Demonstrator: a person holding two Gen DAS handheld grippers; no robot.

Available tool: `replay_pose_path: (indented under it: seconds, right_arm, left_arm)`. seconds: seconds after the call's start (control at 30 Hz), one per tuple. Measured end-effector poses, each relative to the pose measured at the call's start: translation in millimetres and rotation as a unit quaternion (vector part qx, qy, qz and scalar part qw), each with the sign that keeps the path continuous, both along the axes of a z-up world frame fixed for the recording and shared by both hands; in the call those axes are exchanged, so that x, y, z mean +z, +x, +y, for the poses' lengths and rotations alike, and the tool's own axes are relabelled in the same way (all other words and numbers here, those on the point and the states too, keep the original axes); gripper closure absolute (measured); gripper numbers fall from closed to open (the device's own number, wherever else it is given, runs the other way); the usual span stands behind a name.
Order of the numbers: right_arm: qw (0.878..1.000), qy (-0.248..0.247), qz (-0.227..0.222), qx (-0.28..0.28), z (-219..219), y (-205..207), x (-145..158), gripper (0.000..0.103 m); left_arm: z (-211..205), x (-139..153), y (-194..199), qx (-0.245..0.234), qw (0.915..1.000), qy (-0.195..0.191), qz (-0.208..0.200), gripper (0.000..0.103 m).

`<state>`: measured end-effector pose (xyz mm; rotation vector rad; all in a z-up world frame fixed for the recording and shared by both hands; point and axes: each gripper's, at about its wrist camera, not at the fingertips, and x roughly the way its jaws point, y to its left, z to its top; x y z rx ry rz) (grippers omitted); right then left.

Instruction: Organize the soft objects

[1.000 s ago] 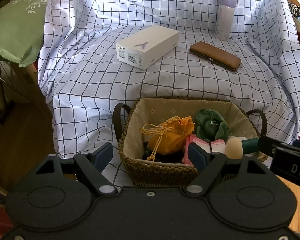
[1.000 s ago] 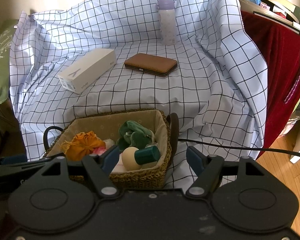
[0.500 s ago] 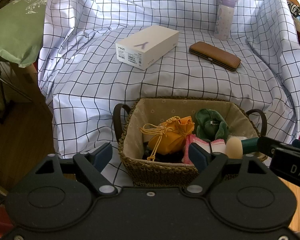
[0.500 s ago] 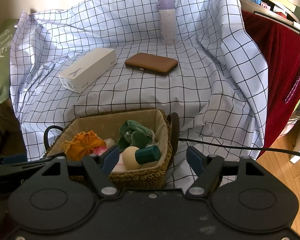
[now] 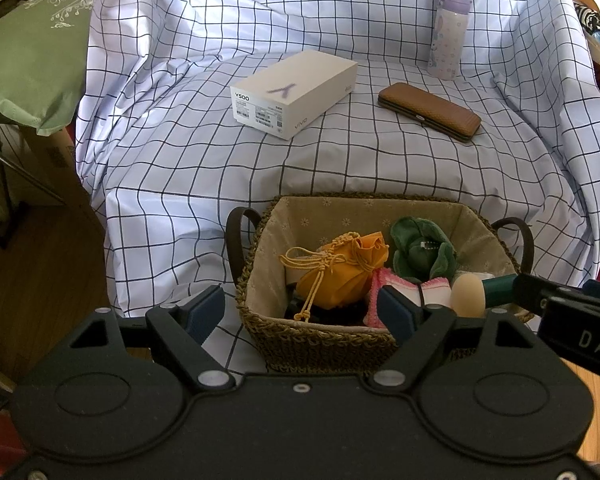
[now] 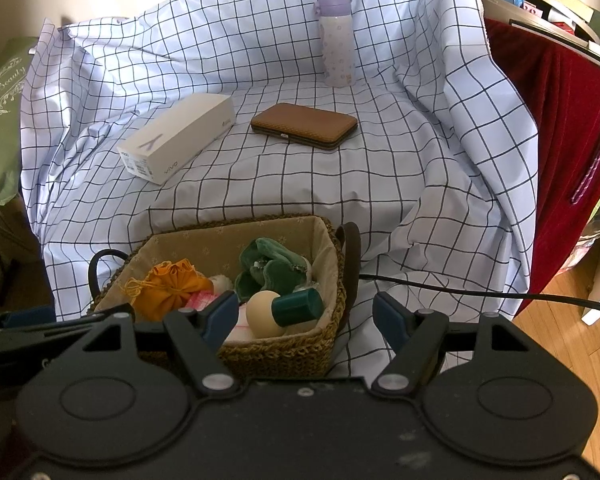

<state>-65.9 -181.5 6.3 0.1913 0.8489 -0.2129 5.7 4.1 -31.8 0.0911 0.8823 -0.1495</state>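
Woven basket [image 5: 300, 340] sits at the near edge of a checked cloth [image 5: 340, 168], w/ 2 dark loop handles. Inside: orange pouch [image 5: 336, 276] at left, green plush [image 5: 420, 248] behind-right, pink-trimmed cloth [image 5: 432, 290] in front of the plush, and a beige ball w/ teal cap [image 6: 284, 312] at the right end.

Left gripper [image 5: 300, 312] hovers at the basket's near-left corner, jaws partly open, nothing between the pads; 1 finger is outside the left wall, the other over the pink cloth. Can't tell if it touches.

Right gripper [image 6: 304, 316] hangs at the basket's right end, jaws partly open, empty; 1 finger is in front of the ball, the other over bare cloth right of the handle.

Farther back on the cloth: white box [image 5: 294, 94], brown case [image 5: 430, 112] to its right, lilac bottle [image 5: 448, 36] upright behind. A black cable [image 6: 480, 294] crosses the cloth right of the basket.
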Motion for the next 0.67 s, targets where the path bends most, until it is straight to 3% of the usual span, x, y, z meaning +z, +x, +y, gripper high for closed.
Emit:
replay_pose_path:
  seconds: [0.67]
  right_arm:
    - [1.0, 0.0, 0.0, 0.0, 0.4, 0.4, 0.0, 0.029]
  left_arm:
    - [1.3, 1.4, 1.0, -0.003, 1.0, 0.001, 0.0, 0.023]
